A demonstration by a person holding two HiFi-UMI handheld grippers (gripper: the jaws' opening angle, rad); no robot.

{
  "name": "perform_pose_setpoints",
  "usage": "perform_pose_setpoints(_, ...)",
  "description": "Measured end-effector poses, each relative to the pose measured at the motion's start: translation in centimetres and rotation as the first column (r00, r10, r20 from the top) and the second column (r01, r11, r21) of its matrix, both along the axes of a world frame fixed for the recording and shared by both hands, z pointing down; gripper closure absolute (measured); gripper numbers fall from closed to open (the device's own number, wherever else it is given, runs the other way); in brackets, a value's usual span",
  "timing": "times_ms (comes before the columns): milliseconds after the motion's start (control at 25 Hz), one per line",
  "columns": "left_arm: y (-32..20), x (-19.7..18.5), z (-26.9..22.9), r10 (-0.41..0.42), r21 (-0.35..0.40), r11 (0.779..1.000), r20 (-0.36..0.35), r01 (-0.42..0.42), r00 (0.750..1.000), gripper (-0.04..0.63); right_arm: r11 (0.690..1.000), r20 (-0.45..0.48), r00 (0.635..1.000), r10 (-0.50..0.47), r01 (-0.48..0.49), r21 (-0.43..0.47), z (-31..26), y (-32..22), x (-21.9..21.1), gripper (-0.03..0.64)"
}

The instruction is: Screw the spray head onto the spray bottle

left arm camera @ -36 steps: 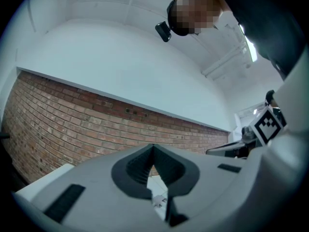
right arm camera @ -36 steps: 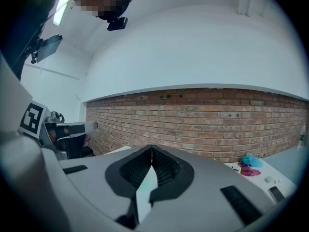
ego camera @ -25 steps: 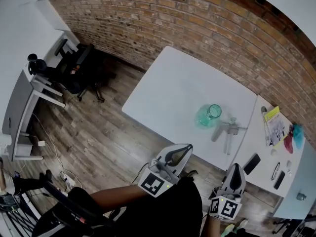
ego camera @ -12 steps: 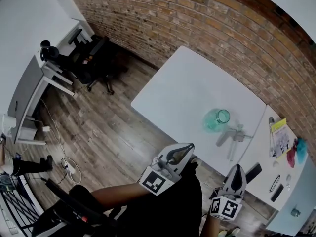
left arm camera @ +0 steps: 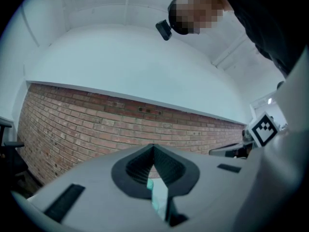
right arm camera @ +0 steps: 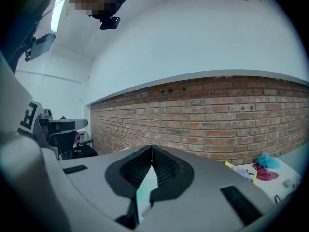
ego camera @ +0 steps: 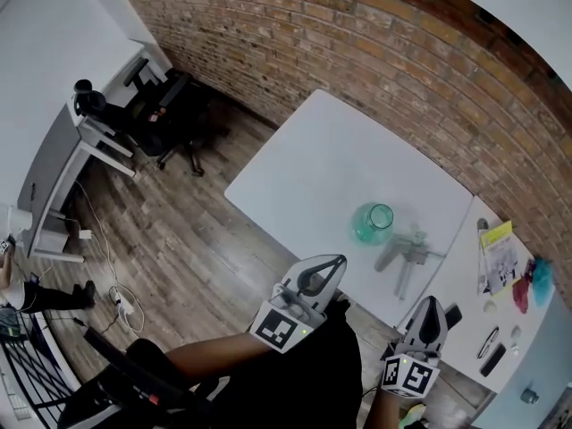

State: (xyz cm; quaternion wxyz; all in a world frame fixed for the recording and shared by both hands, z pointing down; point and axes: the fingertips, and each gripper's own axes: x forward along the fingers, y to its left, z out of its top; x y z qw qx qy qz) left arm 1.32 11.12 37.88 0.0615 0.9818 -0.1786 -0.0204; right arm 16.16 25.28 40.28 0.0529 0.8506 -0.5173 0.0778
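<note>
A green see-through spray bottle (ego camera: 372,222) stands upright with its neck open on the white table (ego camera: 304,179). To its right lies the grey spray head (ego camera: 404,254) with its tube, flat on the table. My left gripper (ego camera: 334,263) is held close to my body, short of the table's near edge, jaws shut and empty. My right gripper (ego camera: 431,304) hovers at the lower right, also shut with nothing in it. In the left gripper view (left arm camera: 153,148) and the right gripper view (right arm camera: 151,149) the jaw tips meet and point up towards the brick wall.
A second white table (ego camera: 474,315) at the right carries a phone (ego camera: 452,316), yellow papers (ego camera: 498,244), pens and pink and blue cloths (ego camera: 531,283). An office chair (ego camera: 170,114) and a grey desk (ego camera: 63,164) stand at the far left on the wooden floor.
The head camera has shifted, so the table and bottle sit slightly elsewhere in the view. Both grippers stay shut, close to my body.
</note>
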Motion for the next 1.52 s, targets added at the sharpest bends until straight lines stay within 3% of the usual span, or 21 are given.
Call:
perform_pose_setpoints(720,3.7,11.6,-0.3,0.004,0.055,0.998,0.024,-0.006,1.0,0.594,0.999,0.047,0.998,-0.044,0.043,0.024,1.9,1.9,11.0,0.608)
perform_pose_setpoints(960,3.2,12.2,-0.5,0.001,0.055,0.998,0.034,-0.002,0.999,0.594,0.999,0.14,0.99,-0.035,0.037,-0.011,4.0,1.0,11.7,0.607)
perform_pose_setpoints(1320,-0.7,13.1,-0.7,0.056,0.059,0.997,0.009,-0.057,0.998,0.594,0.996,0.159,0.986,0.04,-0.027,-0.083,5.0,-2.4,12.1,0.607)
perform_pose_setpoints(1520,-2.5,13.8,-1.2,0.097,0.069,0.993,-0.008,-0.096,0.995,0.594,0.985,0.147,0.988,0.056,-0.03,-0.172,6.7,-4.4,12.1,0.607)
